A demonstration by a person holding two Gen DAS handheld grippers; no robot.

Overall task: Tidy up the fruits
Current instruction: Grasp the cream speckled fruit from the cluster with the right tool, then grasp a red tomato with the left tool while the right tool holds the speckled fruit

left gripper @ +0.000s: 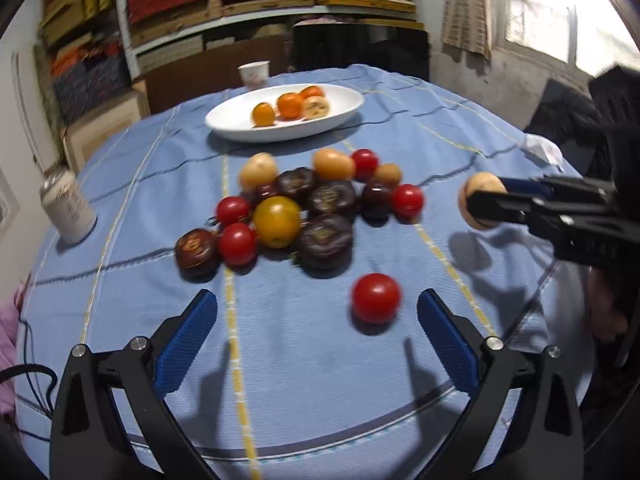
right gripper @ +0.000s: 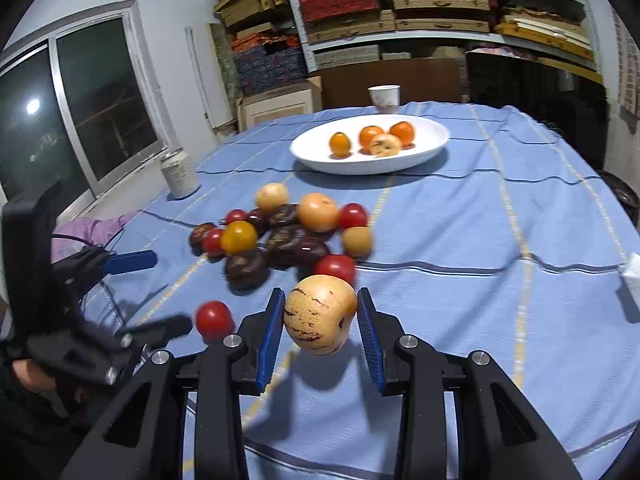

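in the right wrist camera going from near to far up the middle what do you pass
Right gripper holding the tan streaked fruit → red tomato at the pile's near edge → white oval plate holding orange fruits → paper cup.

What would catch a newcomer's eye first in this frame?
The tan, brown-streaked fruit clamped in the right gripper and lifted off the blue tablecloth. Behind it lies a heap of red, yellow and dark purple tomatoes, and farther back a white oval dish holding orange fruits. The left gripper stands open beside a stray red tomato.
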